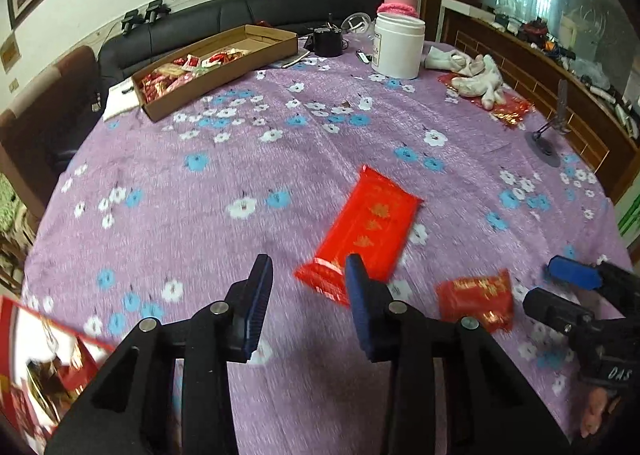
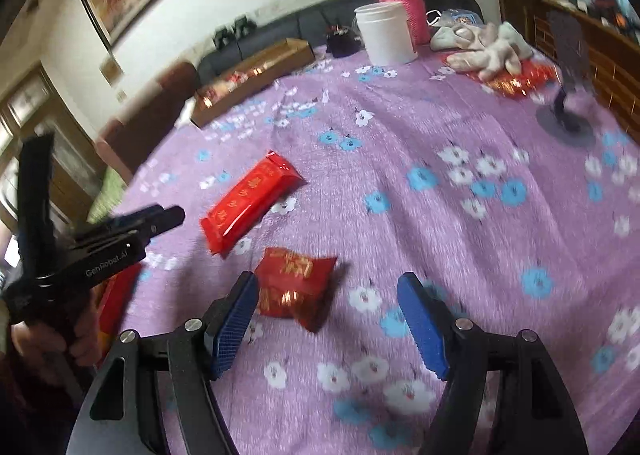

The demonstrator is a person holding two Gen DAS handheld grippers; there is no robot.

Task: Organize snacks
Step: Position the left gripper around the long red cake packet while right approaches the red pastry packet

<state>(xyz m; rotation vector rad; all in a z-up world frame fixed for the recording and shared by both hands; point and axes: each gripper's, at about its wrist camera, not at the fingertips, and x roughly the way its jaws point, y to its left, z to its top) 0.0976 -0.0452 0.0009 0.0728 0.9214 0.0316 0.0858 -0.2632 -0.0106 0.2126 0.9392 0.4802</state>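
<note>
Long red packet (image 1: 366, 231) with gold print, glossy, crimped at both ends, flat on the purple flowered tablecloth (image 1: 248, 159) toward the near edge of the table. Just beside it, a smaller, squarish red packet (image 2: 294, 286), gold lettering, puffed and wrinkled. Far left corner: shallow cardboard box (image 1: 218, 69) holding more red-wrapped snacks. Left gripper (image 1: 306, 303) spread wide, holding nothing, right blue pad overlapping the long packet's near end. Right gripper (image 2: 326, 321) likewise agape and empty, small packet by its left pad.

Glossy foil snack packet (image 2: 251, 202) (matt cloth tablecloth (image 2: 400, 183))
</note>
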